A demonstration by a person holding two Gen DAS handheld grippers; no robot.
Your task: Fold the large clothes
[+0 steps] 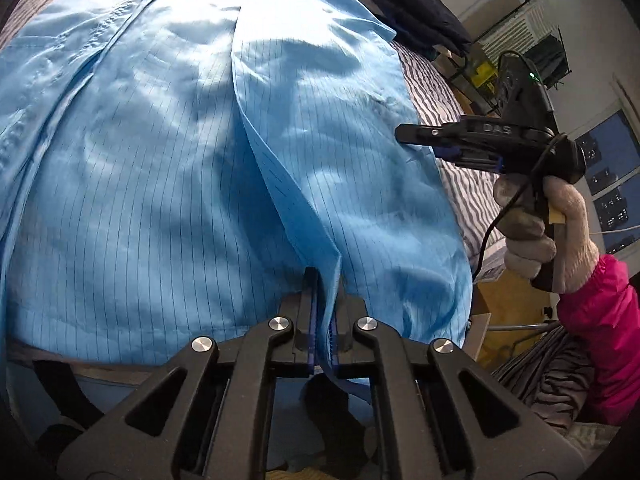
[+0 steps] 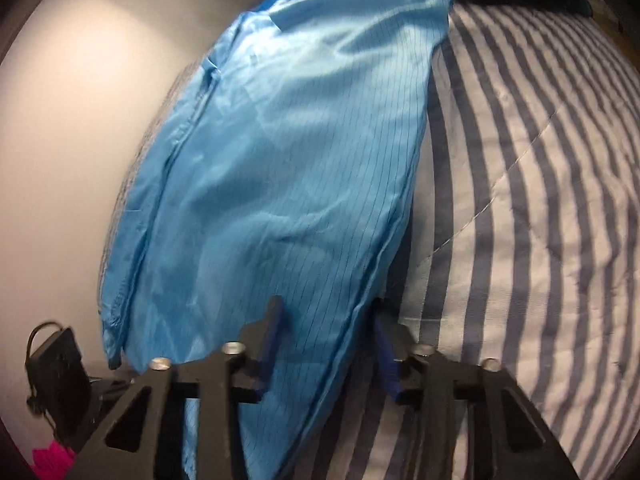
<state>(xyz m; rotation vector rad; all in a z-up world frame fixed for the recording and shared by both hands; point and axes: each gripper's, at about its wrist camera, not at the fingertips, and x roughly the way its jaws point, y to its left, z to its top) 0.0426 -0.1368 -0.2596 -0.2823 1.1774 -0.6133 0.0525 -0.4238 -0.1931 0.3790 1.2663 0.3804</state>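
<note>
Left wrist view has the light-blue pinstriped shiny garment (image 1: 160, 184) spread across the bed ahead of the left claw (image 1: 324, 304), with a raised crease running from the claw's tips away up the cloth. That claw's fingers are pressed together on the near hem of the garment, a strip of blue cloth trailing back between them. Off to its right and a little further out, the right claw (image 1: 416, 136) is seen side-on over the garment's right edge, held by a hand in a pale knitted glove (image 1: 536, 232) with a bright pink sleeve (image 1: 604, 320); from this angle its fingers look parted. Right wrist view confirms it: the right claw (image 2: 328, 344) stands wide apart, the garment's (image 2: 280, 160) folded edge lying between its blue-padded fingers (image 2: 386, 360) without being pinched. Beneath and to the right of it lies the grey-and-white striped quilted bedcover (image 2: 540, 200). A dark navy padded jacket (image 1: 416, 4) is heaped beyond the garment's far right corner.
</note>
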